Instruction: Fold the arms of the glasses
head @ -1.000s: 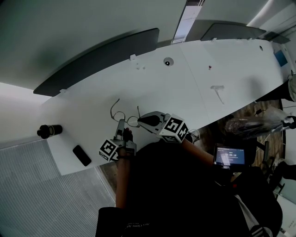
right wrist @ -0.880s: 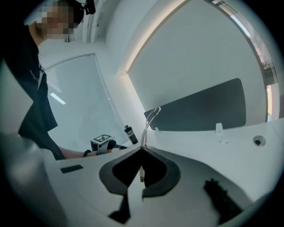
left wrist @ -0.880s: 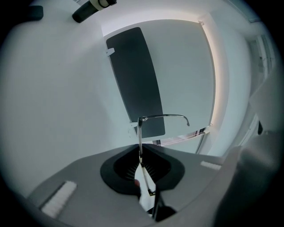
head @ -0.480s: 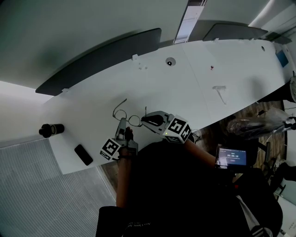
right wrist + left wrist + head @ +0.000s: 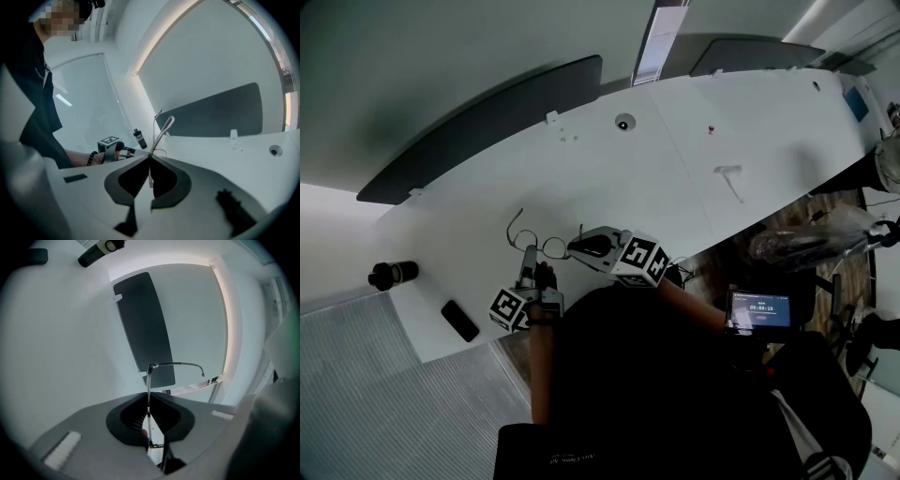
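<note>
The thin wire-framed glasses (image 5: pixel 546 247) are held just above the white table (image 5: pixel 675 178), between both grippers. My left gripper (image 5: pixel 528 253) is shut on the frame. In the left gripper view the wire (image 5: pixel 148 380) rises from the left gripper (image 5: pixel 149 404), and one arm (image 5: pixel 180 364) stretches right to a curved tip. My right gripper (image 5: pixel 575 248) comes in from the right, shut on the other arm. In the right gripper view that arm's end (image 5: pixel 164 130) sticks up out of the closed right gripper (image 5: pixel 150 159). The lenses are mostly hidden there.
A black cylinder (image 5: pixel 392 274) and a black phone (image 5: pixel 459 320) lie at the table's left end. A dark panel (image 5: pixel 478 122) runs along the far edge. A round grommet (image 5: pixel 624 122) and a small white piece (image 5: pixel 728 175) sit further right. A lit screen (image 5: pixel 759 307) stands beyond the near edge.
The head view has shifted a little, so everything sits slightly further left. Both grippers keep the same hold on the glasses.
</note>
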Motion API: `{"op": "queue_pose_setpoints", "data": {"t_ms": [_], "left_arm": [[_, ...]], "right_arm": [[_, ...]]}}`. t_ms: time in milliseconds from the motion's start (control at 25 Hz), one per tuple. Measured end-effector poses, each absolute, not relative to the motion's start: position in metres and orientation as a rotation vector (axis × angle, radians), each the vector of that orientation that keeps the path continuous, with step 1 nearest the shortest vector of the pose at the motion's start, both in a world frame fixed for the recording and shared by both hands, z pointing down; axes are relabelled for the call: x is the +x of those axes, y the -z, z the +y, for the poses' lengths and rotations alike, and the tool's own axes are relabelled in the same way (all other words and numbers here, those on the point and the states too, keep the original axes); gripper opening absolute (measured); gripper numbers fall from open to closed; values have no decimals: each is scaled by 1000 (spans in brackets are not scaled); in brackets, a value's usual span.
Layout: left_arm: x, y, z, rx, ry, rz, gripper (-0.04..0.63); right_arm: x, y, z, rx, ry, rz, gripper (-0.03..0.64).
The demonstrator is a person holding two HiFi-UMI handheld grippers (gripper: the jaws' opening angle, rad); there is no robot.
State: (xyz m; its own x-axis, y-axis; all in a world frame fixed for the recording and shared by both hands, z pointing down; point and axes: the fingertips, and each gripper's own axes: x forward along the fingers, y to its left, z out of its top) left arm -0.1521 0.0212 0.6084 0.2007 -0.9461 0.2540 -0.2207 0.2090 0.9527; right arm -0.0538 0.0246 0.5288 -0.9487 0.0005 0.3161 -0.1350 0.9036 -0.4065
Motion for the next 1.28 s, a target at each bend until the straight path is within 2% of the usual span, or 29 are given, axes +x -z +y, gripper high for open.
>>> {"op": "queue_pose_setpoints", "data": {"t_ms": [240,520,760,1040,1120,1200,1280], "left_arm": [[-153,-607,21,1303,699,-1320,24],[-192,-632,46,1111,738,-1442,25],[-211,-690,85,836,556,-1523,27],[-197,-730,102,723,345,-1556,29],[-191,-732,97,757,319,-1525,69],[-183,-730,88,786,337,-1483,161],[-180,-724,84,796,377,-1460,186]], "right_arm": [[-52,-536,27,94,-676,-2751,14],[-48,-553,31,107,-655,-2678,14],[-35,-543,14,218,-646,-2766,9],[-49,-537,42,13,-512,-2778,8],[-51,-537,46,-7,-505,-2776,8],[-51,-537,45,-9,-494,-2773,8],[-51,-535,42,1,-487,-2785,8]]}}
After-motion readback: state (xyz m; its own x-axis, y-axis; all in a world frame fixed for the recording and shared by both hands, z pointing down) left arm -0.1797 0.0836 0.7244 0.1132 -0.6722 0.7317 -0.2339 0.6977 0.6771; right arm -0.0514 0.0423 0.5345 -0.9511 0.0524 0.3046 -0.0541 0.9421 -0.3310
